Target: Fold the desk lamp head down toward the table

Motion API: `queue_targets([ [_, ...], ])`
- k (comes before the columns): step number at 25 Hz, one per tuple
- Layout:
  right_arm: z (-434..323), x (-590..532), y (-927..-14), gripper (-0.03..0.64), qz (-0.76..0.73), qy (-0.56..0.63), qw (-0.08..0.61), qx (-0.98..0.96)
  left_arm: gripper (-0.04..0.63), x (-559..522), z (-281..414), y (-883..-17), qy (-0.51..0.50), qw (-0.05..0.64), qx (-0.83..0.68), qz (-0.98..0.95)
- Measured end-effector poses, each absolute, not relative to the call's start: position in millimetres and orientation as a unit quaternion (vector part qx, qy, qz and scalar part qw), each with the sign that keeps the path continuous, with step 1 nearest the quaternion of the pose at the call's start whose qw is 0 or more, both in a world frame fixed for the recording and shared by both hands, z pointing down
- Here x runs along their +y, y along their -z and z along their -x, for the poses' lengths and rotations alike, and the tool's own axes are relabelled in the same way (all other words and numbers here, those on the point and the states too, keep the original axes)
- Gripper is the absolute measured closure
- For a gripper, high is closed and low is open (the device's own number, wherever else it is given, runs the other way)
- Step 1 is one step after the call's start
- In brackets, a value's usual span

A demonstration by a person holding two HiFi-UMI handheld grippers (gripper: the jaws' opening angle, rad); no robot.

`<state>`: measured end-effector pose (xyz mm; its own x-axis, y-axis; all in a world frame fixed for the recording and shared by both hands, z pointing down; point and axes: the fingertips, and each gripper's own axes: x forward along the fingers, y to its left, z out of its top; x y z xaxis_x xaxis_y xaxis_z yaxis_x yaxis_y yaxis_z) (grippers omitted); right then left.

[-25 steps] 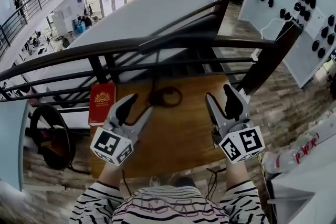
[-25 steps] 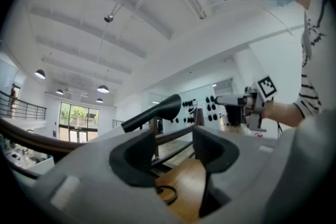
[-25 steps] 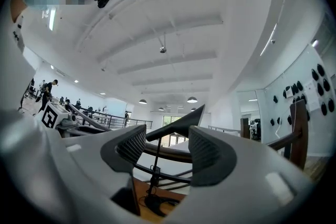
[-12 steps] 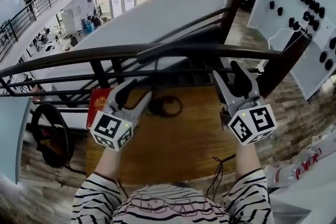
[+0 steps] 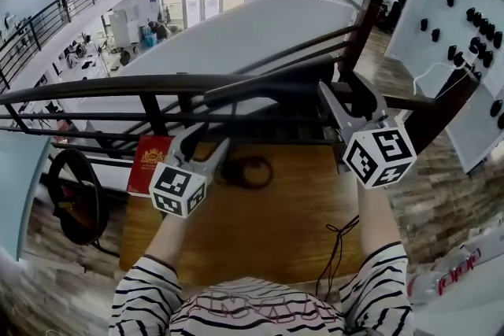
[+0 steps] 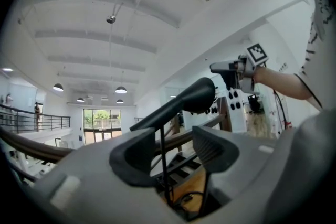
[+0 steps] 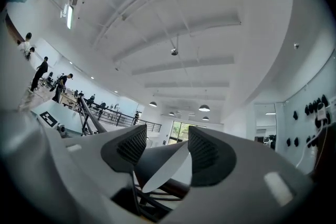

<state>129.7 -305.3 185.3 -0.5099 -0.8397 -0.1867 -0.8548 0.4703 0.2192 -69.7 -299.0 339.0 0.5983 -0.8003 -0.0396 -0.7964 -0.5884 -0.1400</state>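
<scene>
A black desk lamp stands at the far side of the wooden table [image 5: 260, 240]. Its long head [image 5: 268, 90] lies roughly level above a thin stem that rises from a ring-shaped base [image 5: 250, 169]. My left gripper [image 5: 203, 144] is low beside the base, open, and the stem [image 6: 161, 165] runs up between its jaws without being pinched. The raised right gripper [image 5: 340, 90] is at the head's right end. In the right gripper view the head's tip with its white underside [image 7: 163, 165] lies between the open jaws.
A dark railing [image 5: 94, 90] runs just behind the lamp, with a stairwell drop beyond it. A red book [image 5: 150, 161] lies at the table's left edge, and a round black seat [image 5: 75, 201] stands left of the table. A thin black cord [image 5: 339, 236] hangs near my right forearm.
The right gripper has lifted from table height up and forward to the lamp head's end. The left gripper has moved forward slightly around the stem.
</scene>
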Motion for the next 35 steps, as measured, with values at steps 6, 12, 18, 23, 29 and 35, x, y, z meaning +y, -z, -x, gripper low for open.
queue_targets([
  [6, -135.4, -338.8, -168.2, 0.387, 0.496, -0.152, 0.023, 0.854, 0.379, -331.7, 66.1, -358.5, 0.032, 0.058, 0.459, 0.886],
  [12, -135.1, -365.3, -172.1, 0.393, 0.49, -0.149, 0.005, 0.859, 0.379, -364.6, 51.0, -382.9, 0.051, 0.039, 0.452, 0.89],
  [18, -136.8, -376.5, -179.7, 0.411, 0.485, -0.138, -0.002, 0.864, 0.379, -394.3, 43.7, -404.7, 0.064, 0.019, 0.451, 0.89],
  [23, -138.9, -380.7, -186.9, 0.433, 0.476, -0.119, 0.012, 0.871, 0.393, -409.8, 40.4, -422.4, 0.072, 0.007, 0.453, 0.888],
  [29, -142.7, -383.3, -199.4, 0.468, 0.48, -0.106, 0.022, 0.871, 0.408, -419.4, 37.9, -438.6, 0.083, -0.007, 0.451, 0.889],
  [35, -155.3, -382.3, -218.0, 0.471, 0.491, -0.085, 0.047, 0.866, 0.478, -424.7, 38.9, -446.4, 0.087, -0.014, 0.449, 0.889],
])
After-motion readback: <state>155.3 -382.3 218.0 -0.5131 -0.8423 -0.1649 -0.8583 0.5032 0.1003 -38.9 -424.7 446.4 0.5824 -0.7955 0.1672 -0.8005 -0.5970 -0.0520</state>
